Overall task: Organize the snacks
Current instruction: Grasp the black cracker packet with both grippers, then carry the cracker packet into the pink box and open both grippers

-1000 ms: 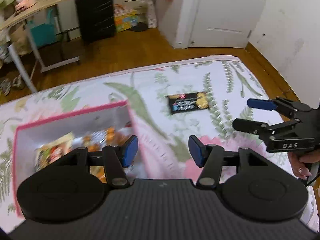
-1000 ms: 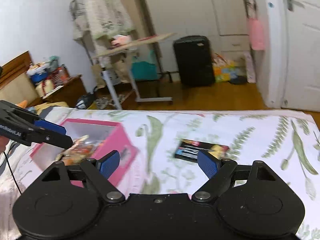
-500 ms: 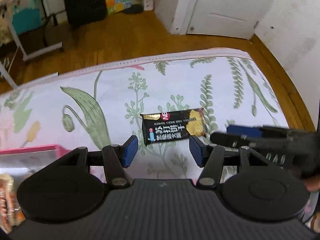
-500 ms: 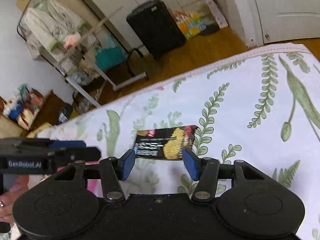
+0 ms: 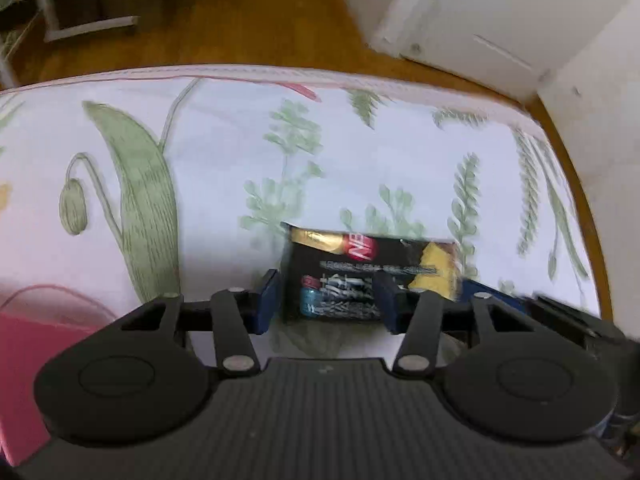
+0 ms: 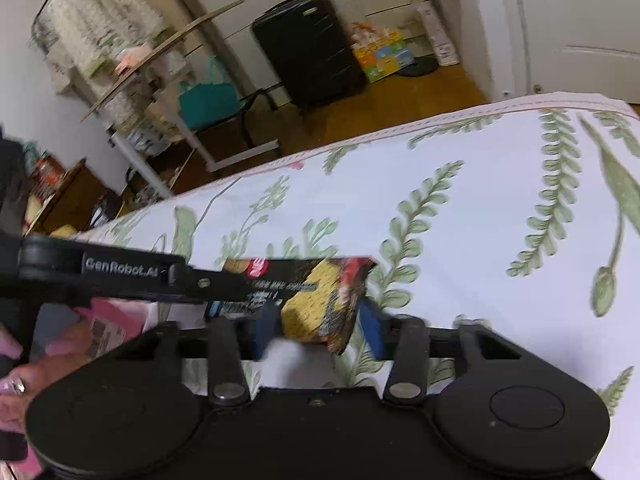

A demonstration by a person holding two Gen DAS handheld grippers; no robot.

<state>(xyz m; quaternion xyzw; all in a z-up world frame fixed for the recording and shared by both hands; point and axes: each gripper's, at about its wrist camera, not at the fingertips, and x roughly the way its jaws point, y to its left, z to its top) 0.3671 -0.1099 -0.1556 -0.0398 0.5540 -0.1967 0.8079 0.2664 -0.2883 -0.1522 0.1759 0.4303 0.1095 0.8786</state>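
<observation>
- Left tool (image 5: 326, 300): jaws closing, snack packet (image 5: 372, 276) between the blue pads. Left pad just at the packet's left edge, right pad overlapping the packet front. Can't confirm the pads are pressing; frame is blurred.
- Right tool (image 6: 316, 326): jaws closing too, same packet's yellow end between its pads (image 6: 370, 332). Contact on either side not clear from the blur.
- Snack packet: black wrapper, yellow cracker picture, red badge. Sits on the bed (image 5: 224, 152), on the white sheet with green leaf print, towards the foot end. In the right wrist view it looks tilted, near edge raised off the sheet.
- Both tools converge on the packet from opposite ends; left tool's arm crosses the left of the right wrist view, a hand (image 6: 16, 376) behind it.
- Pink box (image 5: 24, 364) at lower left of the left wrist view, apart from the packet.
- Background: wooden floor, black suitcase (image 6: 308, 48), white door (image 5: 500, 12).
</observation>
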